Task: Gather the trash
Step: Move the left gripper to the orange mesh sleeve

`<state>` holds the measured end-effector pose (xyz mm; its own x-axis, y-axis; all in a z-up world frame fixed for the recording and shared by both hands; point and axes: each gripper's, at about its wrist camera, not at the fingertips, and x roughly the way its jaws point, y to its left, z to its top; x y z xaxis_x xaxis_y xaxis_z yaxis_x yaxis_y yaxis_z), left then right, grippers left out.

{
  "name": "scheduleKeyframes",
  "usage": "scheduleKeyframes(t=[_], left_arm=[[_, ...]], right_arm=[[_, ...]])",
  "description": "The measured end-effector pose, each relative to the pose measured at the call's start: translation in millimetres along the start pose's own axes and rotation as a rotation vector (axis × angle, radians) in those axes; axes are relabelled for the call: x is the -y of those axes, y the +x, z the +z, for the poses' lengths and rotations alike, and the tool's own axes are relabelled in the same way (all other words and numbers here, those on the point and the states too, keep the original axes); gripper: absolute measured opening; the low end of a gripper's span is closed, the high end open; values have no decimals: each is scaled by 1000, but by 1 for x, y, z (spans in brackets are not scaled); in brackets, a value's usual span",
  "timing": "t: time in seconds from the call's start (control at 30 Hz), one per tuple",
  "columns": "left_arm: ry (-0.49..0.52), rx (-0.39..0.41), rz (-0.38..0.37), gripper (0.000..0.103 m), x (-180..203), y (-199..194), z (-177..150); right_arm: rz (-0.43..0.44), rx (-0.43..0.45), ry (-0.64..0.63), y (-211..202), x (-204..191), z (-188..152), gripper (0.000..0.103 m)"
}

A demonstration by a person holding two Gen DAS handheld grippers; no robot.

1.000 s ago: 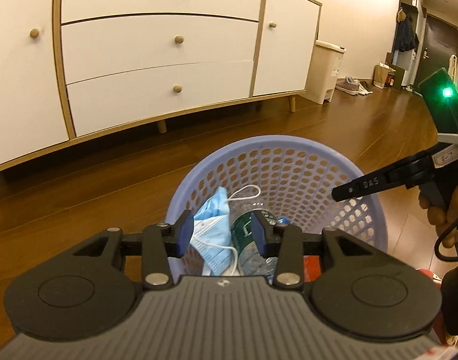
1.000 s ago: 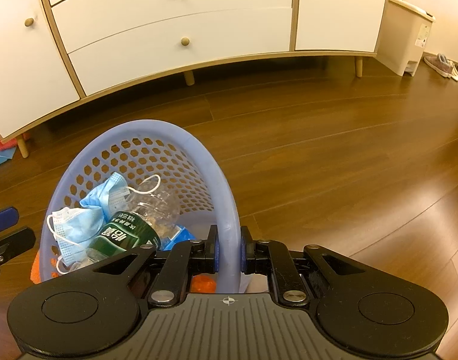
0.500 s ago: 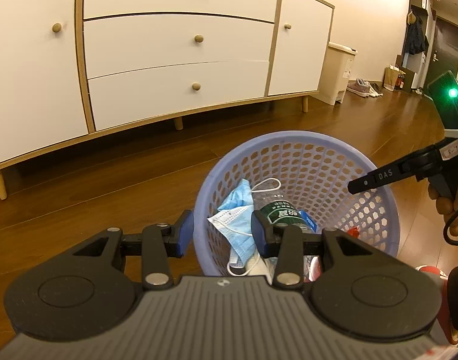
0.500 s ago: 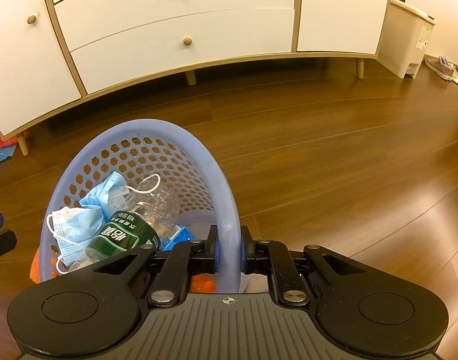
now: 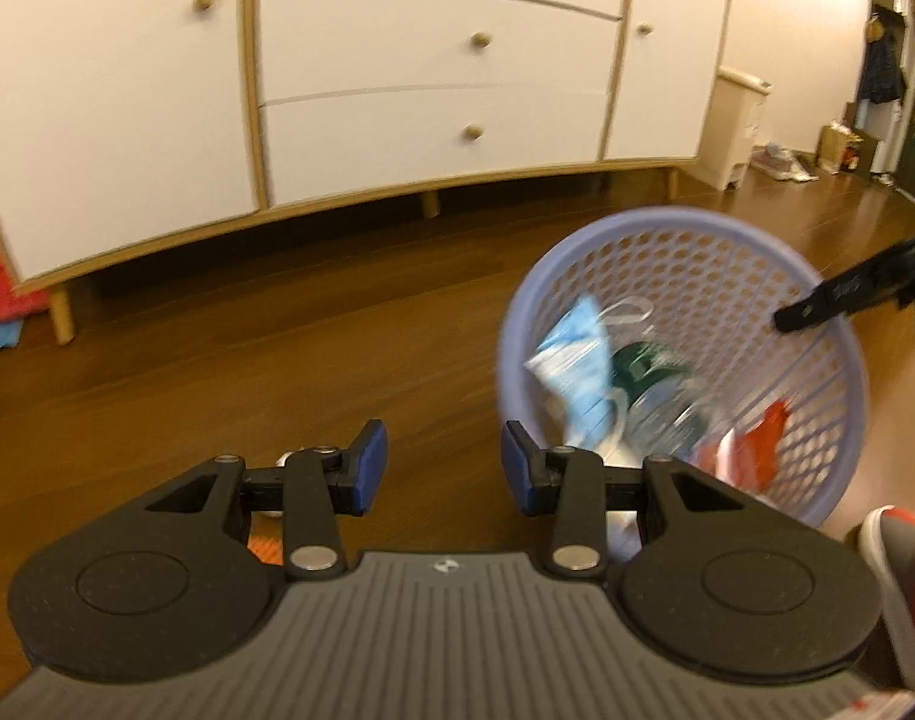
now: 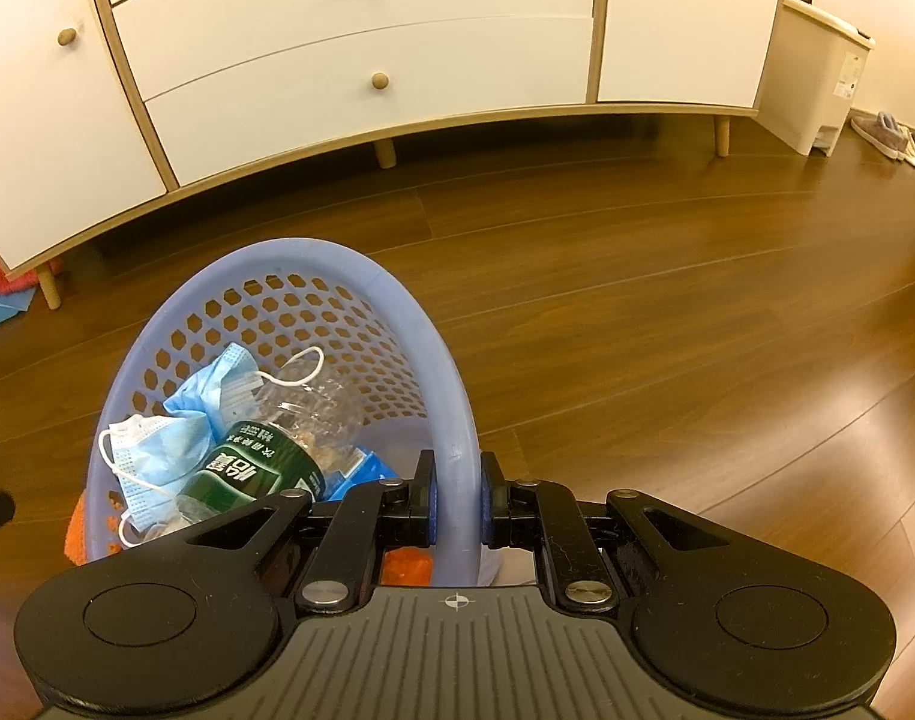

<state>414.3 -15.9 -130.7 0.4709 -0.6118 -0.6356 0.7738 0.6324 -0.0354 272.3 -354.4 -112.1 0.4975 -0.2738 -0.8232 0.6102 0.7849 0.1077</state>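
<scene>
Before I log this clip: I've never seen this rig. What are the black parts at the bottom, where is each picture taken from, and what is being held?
There is no robot. A person carries a hand-held two-finger gripper in each hand, with a wide-angle camera on each looking along the fingers. The black shapes at the bottom are the gripper bodies.

The left-hand view shows the left gripper open and empty above the wooden floor; this view is blurred.

The right-hand view shows the right gripper shut on the rim of a purple basket. In the basket lie blue face masks, a plastic bottle with a green label and something orange. A white sideboard stands behind.
</scene>
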Motion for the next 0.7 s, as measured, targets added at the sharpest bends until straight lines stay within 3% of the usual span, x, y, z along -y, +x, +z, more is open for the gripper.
scheduleKeyframes(t=[0.3,0.7], left_arm=[[-73,-91,117,36,-44,-4,-49],[-73,-202,184,36,-62,17,-98]], right_arm=[[1,15,-8,-5,-6,1,9],[-22,42,-30,-8,-8,5,9]])
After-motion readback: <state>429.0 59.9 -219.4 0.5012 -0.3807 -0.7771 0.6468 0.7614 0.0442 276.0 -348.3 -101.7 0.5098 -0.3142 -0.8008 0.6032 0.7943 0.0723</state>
